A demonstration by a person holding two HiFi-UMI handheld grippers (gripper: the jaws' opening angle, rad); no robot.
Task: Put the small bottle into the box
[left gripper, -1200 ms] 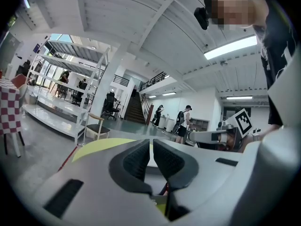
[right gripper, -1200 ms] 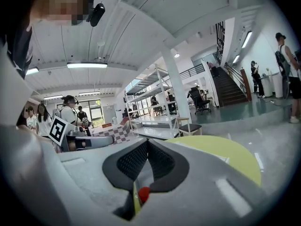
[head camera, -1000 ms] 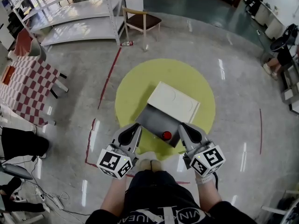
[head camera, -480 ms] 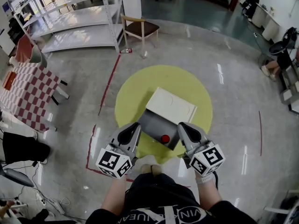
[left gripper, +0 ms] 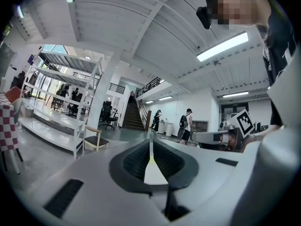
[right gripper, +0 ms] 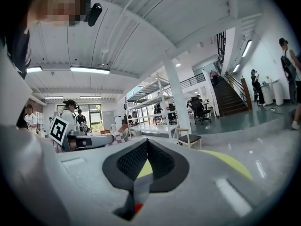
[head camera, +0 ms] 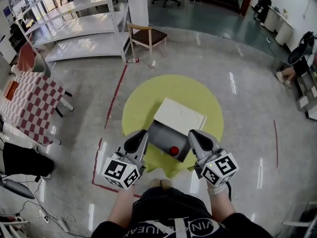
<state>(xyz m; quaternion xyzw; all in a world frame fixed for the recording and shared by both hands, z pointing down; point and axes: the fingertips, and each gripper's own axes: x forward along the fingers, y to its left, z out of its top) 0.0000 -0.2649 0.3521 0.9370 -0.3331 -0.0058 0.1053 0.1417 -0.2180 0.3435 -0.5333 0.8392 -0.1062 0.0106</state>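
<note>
Head view: the box (head camera: 159, 134) sits open on a yellow floor circle (head camera: 148, 90) at 12 o'clock from the person's shoes (head camera: 159, 183). Its white lid (head camera: 179, 117) is thrown back on the far side. The small bottle (head camera: 174, 150) shows only as a red round top inside the grey box, near its near right corner. The left gripper (head camera: 139, 138) and right gripper (head camera: 197, 140) hang level on either side of the box's near edge, touching nothing. A red tape line (head camera: 115, 97) runs at 10 o'clock, a checkered table (head camera: 29, 103) stands at 9 o'clock, and white shelving (head camera: 79, 19) at 11 o'clock. A wooden chair (head camera: 147, 36) stands at 12 o'clock well beyond the box, with a small red-and-white item (head camera: 132, 60) on the floor beside it. Nothing lies between the grippers and the box.

Left gripper view: the jaws meet at their tips with nothing held. Beyond them are the shelving, the chair, a staircase (left gripper: 134, 117) and people standing (left gripper: 187, 126).

Right gripper view: the jaws are pressed together and empty. A red spot shows low in the gap behind them, and the yellow circle lies at 3 o'clock.
</note>
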